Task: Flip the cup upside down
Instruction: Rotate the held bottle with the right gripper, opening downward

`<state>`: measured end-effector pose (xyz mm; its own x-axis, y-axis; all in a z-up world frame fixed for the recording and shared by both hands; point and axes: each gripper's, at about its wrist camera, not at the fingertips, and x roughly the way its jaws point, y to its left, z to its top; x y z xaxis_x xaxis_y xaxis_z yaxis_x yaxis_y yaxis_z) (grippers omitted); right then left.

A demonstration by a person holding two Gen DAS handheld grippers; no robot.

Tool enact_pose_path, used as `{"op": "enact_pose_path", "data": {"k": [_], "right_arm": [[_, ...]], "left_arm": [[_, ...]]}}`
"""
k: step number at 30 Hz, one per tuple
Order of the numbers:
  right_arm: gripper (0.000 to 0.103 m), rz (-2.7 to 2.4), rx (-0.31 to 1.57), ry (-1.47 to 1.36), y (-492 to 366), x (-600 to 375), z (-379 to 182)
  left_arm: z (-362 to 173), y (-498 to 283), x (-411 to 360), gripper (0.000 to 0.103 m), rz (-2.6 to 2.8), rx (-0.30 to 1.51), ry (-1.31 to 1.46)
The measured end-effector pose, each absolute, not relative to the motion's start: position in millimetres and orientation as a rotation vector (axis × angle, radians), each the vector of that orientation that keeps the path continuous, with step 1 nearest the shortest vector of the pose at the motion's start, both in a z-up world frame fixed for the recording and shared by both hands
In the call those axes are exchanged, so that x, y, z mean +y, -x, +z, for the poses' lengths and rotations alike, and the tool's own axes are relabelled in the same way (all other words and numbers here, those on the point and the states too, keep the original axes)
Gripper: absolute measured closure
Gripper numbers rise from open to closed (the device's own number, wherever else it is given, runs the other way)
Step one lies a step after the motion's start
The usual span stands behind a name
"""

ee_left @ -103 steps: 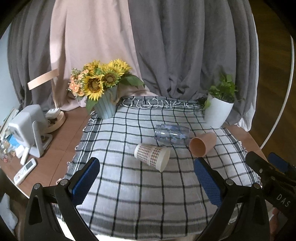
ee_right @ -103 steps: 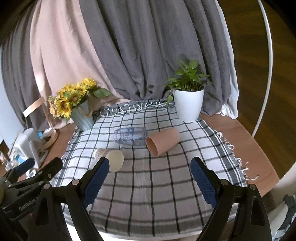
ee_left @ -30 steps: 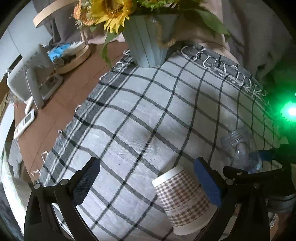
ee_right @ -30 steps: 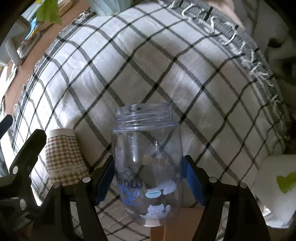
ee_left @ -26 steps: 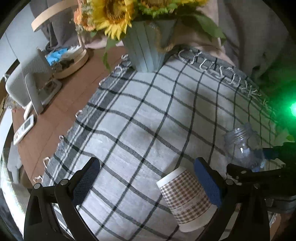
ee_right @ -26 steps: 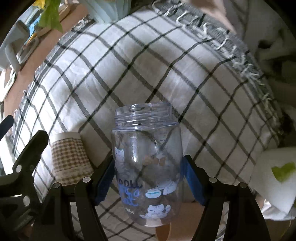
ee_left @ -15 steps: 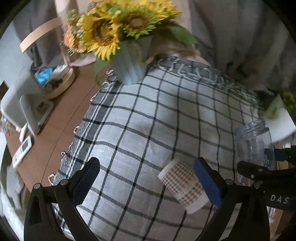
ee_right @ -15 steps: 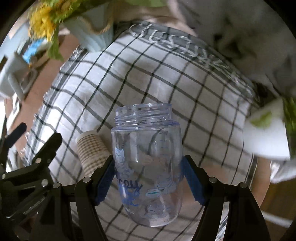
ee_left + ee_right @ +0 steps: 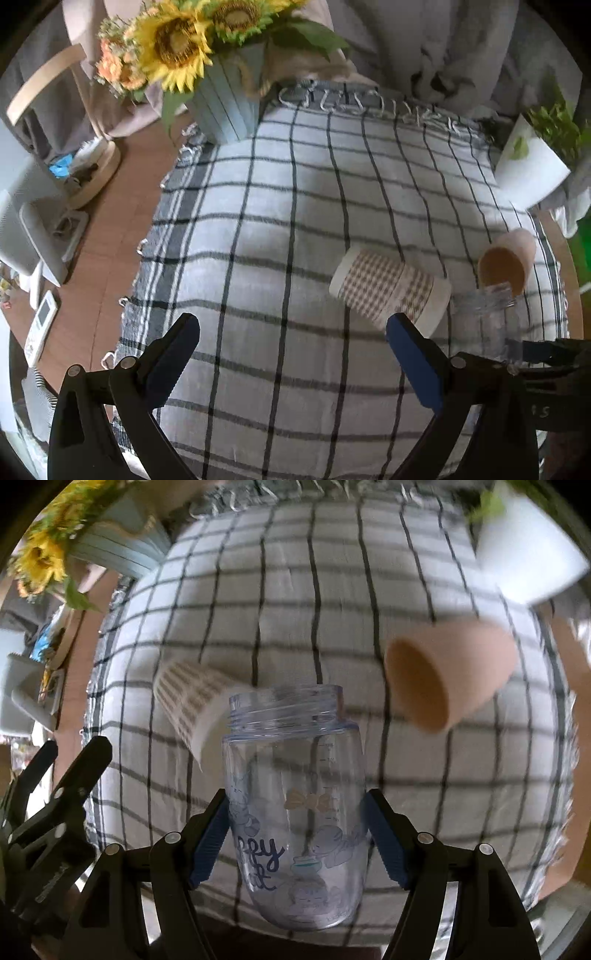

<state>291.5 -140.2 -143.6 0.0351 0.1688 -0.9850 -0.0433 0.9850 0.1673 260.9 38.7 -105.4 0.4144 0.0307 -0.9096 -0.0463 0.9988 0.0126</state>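
My right gripper (image 9: 295, 834) is shut on a clear plastic cup (image 9: 295, 812) with blue cat prints, held in the air above the checked cloth (image 9: 280, 602), its threaded mouth pointing away from the camera. The cup also shows at the right edge of the left wrist view (image 9: 487, 321). My left gripper (image 9: 291, 365) is open and empty above the cloth's front part. A checked paper cup (image 9: 388, 291) lies on its side just beyond its right finger. A peach cup (image 9: 506, 258) lies on its side further right.
A sunflower vase (image 9: 225, 103) stands at the cloth's far left corner. A white plant pot (image 9: 532, 173) stands at the far right. A remote (image 9: 40, 325), a white device (image 9: 29, 240) and a round tray (image 9: 88, 173) sit on the wooden table to the left.
My right gripper has carried the clear cup higher and tilted its view down onto the cloth. My left gripper has pulled back, so the paper cup now sits further off.
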Motion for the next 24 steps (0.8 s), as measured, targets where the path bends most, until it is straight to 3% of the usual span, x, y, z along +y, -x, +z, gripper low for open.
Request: {"op": "enact_pose_path", "data": {"k": [17,24], "right_arm": [[0.03,0.022,1.556,-0.172,-267,-136,-178],[0.025,-0.027,1.4,-0.178,-246,-148,-140]], "left_arm": [[-127,-253,41,0.0,-0.025,1.195,-0.042],[-100,-238,35,0.0,-0.043,1.089,-0.054]]}}
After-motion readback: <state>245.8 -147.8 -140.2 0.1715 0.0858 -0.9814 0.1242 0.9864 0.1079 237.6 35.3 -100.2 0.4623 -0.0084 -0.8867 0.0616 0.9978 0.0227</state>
